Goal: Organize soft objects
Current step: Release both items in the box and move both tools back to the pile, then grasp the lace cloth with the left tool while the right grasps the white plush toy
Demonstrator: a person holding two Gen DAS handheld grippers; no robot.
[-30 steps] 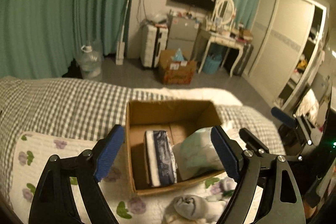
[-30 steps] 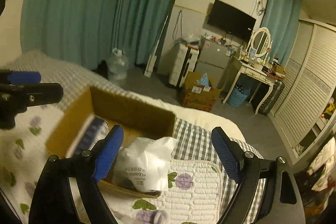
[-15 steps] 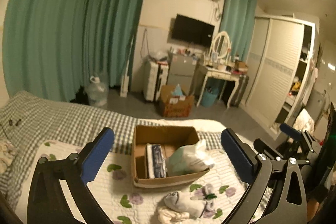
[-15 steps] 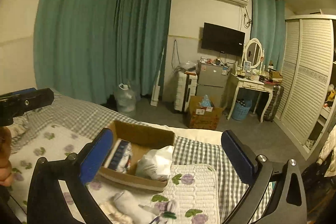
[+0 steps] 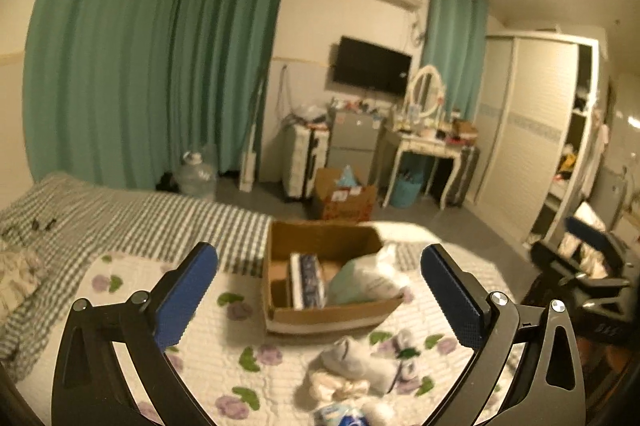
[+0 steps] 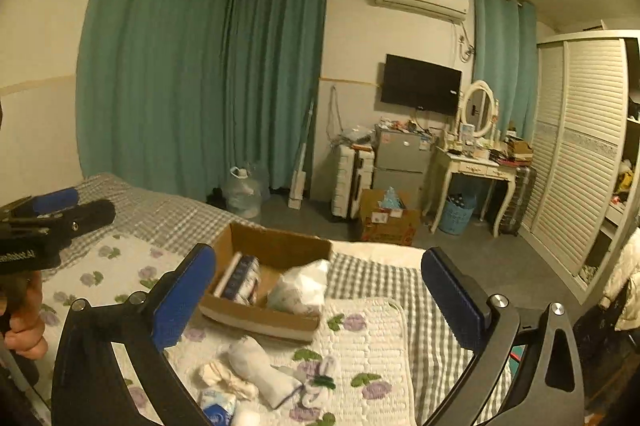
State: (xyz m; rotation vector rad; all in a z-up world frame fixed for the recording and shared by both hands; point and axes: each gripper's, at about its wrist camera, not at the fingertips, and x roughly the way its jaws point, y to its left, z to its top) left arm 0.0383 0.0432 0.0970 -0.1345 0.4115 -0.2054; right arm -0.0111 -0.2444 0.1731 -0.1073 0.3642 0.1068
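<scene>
An open cardboard box (image 5: 332, 316) (image 6: 256, 320) sits on the bed's floral quilt (image 5: 132, 282). It holds a dark blue-and-white pack (image 5: 306, 280) (image 6: 240, 280) and a pale plastic bag (image 5: 366, 280) (image 6: 300, 290). In front of it lies a pile of soft things: rolled white socks (image 5: 360, 362) (image 6: 260, 370), cream cloth (image 5: 336, 386) and a blue-white packet (image 5: 344, 416) (image 6: 218, 406). My left gripper (image 5: 319, 290) is open and empty, held back above the quilt. My right gripper (image 6: 318, 296) is open and empty too.
The right gripper shows at the right edge of the left wrist view (image 5: 592, 266); the left one shows at the left of the right wrist view (image 6: 48, 222). Beyond the bed stand a water jug (image 6: 242, 192), a floor box (image 6: 390, 222), a dressing table (image 6: 476, 166) and a wardrobe (image 6: 584, 154).
Both grippers have pulled back and up from the box, which now looks smaller. The sock pile in front of it has come into view. Both stay open and empty.
</scene>
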